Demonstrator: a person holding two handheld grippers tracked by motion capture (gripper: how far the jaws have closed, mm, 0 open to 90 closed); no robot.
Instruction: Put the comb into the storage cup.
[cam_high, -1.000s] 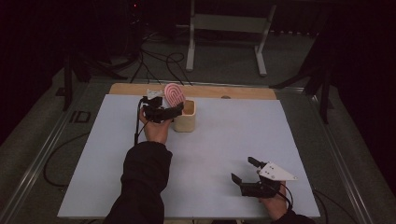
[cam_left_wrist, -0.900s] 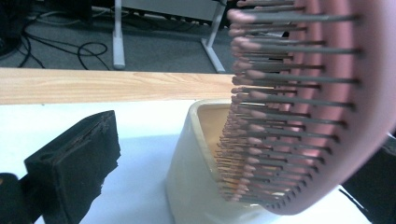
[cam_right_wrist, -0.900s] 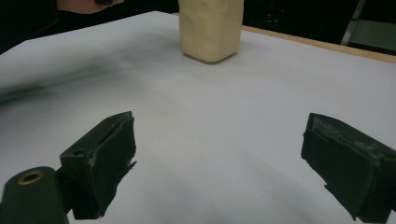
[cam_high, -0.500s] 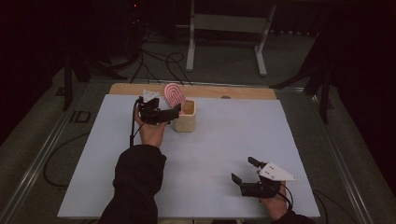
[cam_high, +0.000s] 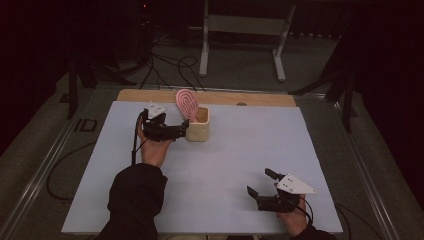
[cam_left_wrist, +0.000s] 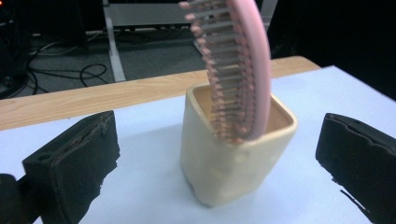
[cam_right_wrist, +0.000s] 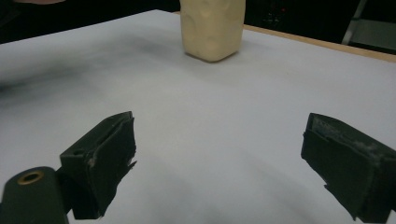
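Left gripper (cam_high: 183, 131) has backed off slightly from the cup (cam_high: 198, 125).
Both grippers' fingers spread, empty; brush (cam_high: 187, 103) stands in cup near the bench's far edge; right gripper (cam_high: 260, 182) near the front edge.

Brush (cam_high: 188, 104) stands in cup (cam_high: 198, 131) — left claw (cam_high: 184, 131) beside it.

Pink brush (cam_high: 188, 104) upright in cream cup (cam_high: 199, 130); left hand-held gripper (cam_high: 184, 131) just beside, perhaps touching.

A grey metal stand (cam_high: 243, 30) and black cables (cam_high: 165, 65) lie beyond the table (cam_high: 300, 150).
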